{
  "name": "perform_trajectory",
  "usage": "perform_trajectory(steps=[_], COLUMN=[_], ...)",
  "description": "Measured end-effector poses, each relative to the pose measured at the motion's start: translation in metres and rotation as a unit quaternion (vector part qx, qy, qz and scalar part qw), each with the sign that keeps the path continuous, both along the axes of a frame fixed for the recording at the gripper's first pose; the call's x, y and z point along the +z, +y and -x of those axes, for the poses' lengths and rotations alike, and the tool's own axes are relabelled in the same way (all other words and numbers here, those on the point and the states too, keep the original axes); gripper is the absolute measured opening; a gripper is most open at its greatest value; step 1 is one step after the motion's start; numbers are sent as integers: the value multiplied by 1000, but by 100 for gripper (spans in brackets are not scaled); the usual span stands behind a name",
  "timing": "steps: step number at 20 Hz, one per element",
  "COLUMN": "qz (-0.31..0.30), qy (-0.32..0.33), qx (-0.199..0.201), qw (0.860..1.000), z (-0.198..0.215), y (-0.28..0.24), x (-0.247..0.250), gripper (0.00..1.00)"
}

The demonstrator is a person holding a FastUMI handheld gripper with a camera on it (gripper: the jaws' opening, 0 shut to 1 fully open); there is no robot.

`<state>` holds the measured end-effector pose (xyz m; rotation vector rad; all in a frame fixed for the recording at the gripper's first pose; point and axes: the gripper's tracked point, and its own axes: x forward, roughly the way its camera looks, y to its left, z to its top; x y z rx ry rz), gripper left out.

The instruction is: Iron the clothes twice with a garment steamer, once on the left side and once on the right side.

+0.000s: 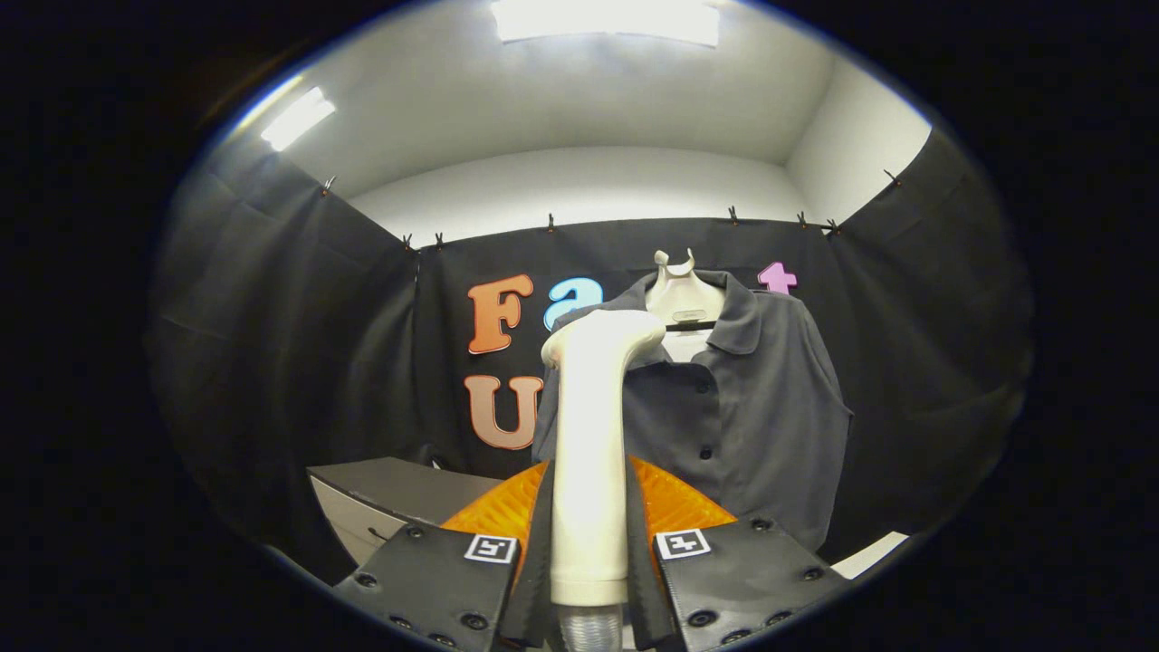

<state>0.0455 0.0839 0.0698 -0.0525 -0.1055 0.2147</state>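
Observation:
A cream-white garment steamer (590, 453) stands upright between my fingers, its handle clamped on both sides and its head turned toward the shirt. My gripper (589, 534) is shut on that handle. Beyond the steamer hangs a dark grey buttoned shirt (733, 407) on a white hanger form (684, 294). The steamer head sits in front of the shirt's left shoulder, near the collar; I cannot tell whether it touches the cloth. A clear hose end shows under the handle's base.
A grey box or cabinet top (398, 493) stands low to the left of the shirt. A pale surface corner (869, 552) shows low on the right. Black cloth walls close in on all sides behind the shirt.

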Motion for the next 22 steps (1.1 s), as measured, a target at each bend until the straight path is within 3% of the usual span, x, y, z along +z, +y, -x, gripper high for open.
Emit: perform_trajectory(steps=[5,9,22], qz=[11,-8,-27], qy=[7,29,48], qx=[-22,-8,-16], qw=[1000,1000,998], z=[-14,-26,-74], y=[-14,-9,-12], x=[-28,-48,-62], gripper=[42,42,42])
